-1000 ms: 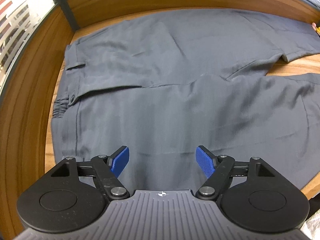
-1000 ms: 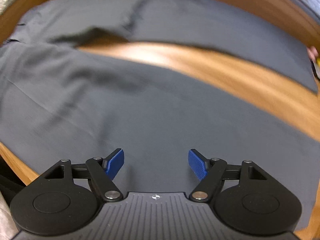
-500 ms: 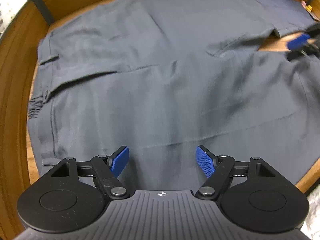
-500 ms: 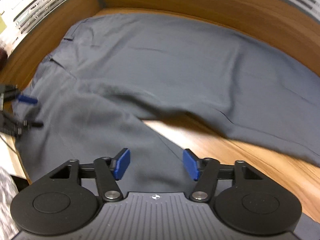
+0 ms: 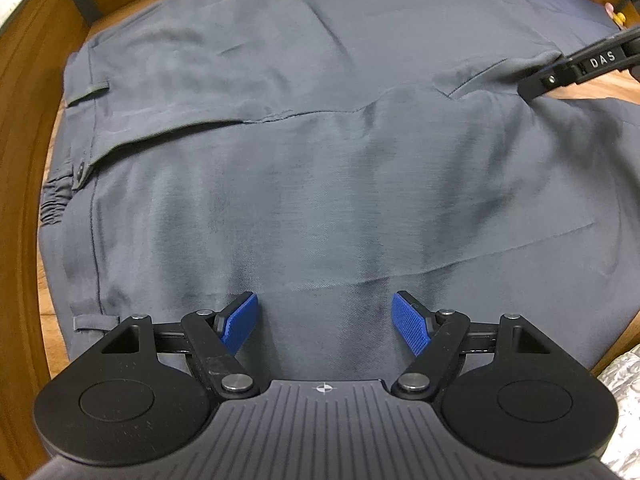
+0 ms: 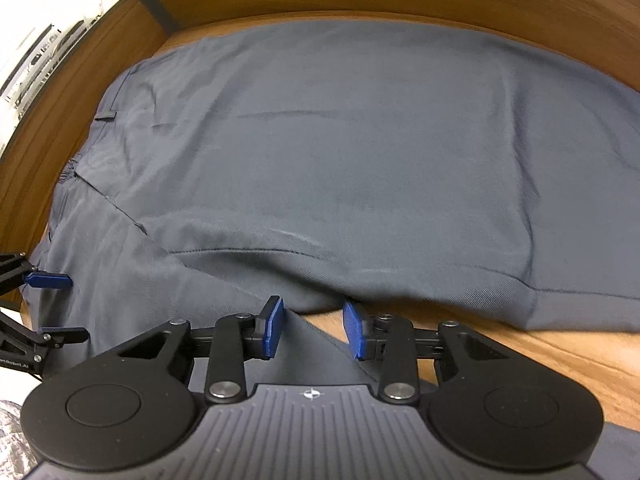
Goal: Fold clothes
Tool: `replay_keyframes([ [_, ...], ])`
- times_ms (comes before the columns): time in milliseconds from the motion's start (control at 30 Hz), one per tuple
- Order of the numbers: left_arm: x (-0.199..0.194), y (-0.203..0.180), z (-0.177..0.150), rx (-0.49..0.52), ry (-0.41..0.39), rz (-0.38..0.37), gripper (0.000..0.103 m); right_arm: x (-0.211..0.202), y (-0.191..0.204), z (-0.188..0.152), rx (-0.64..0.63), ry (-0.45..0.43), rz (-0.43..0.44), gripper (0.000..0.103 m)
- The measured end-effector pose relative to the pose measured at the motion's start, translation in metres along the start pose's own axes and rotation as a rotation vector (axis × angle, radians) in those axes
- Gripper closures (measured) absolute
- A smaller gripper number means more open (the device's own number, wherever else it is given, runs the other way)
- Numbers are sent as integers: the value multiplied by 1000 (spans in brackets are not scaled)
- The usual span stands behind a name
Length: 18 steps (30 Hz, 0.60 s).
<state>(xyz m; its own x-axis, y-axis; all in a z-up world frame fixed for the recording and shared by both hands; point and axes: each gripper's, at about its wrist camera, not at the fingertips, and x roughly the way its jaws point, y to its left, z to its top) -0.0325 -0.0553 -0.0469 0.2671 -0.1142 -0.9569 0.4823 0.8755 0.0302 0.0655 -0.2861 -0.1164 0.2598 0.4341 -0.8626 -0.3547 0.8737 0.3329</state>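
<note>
Wooden table (image 5: 24, 208) with a raised wooden rim fills both views, and a pair of grey trousers (image 5: 320, 160) lies spread flat across it. At the far left, beyond the rim, bright white blinds (image 6: 44, 52) show.

On the left lies the waistband (image 5: 76, 92), with a belt loop, a dark button (image 5: 81, 168) and a gathered elastic stretch just beside the table's left rim. From there the two legs run away to the right, the far one lying along the back rim and the near one along the front edge.

Over the near leg, close to the waist, hangs the left gripper (image 5: 325, 322). Its blue pads (image 5: 412, 330) stand wide apart with only flat cloth below them and nothing pinched; it is released.

Further right, where the two legs part and a wedge of bare wood shows, sits the right gripper (image 6: 313, 330). Its jaws have just been closing and now stand fairly narrow. Between them lies the inner edge of the near leg, with the lower edge of the far leg just beyond the tips. A gap shows on both sides of the cloth, so the pads (image 6: 354, 334) do not yet press on it. In the left view the same gripper shows as a black arm at the crotch seam (image 5: 500, 76), at the far right.
</note>
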Motion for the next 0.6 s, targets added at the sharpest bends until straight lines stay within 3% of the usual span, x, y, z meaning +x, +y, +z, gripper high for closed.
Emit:
replay_keyframes([
  [367, 5, 7, -3, 10, -1, -23, 21, 17, 25, 8, 41, -10, 95, 68],
  [433, 6, 7, -5, 26, -4, -21, 19, 18, 28, 9, 41, -17, 89, 79],
  [467, 6, 7, -6, 32, -4, -22, 19, 18, 29, 9, 39, -21, 75, 99],
  [600, 5, 8, -10, 51, -7, -19, 19, -7, 25, 16, 48, -104, 63, 101],
])
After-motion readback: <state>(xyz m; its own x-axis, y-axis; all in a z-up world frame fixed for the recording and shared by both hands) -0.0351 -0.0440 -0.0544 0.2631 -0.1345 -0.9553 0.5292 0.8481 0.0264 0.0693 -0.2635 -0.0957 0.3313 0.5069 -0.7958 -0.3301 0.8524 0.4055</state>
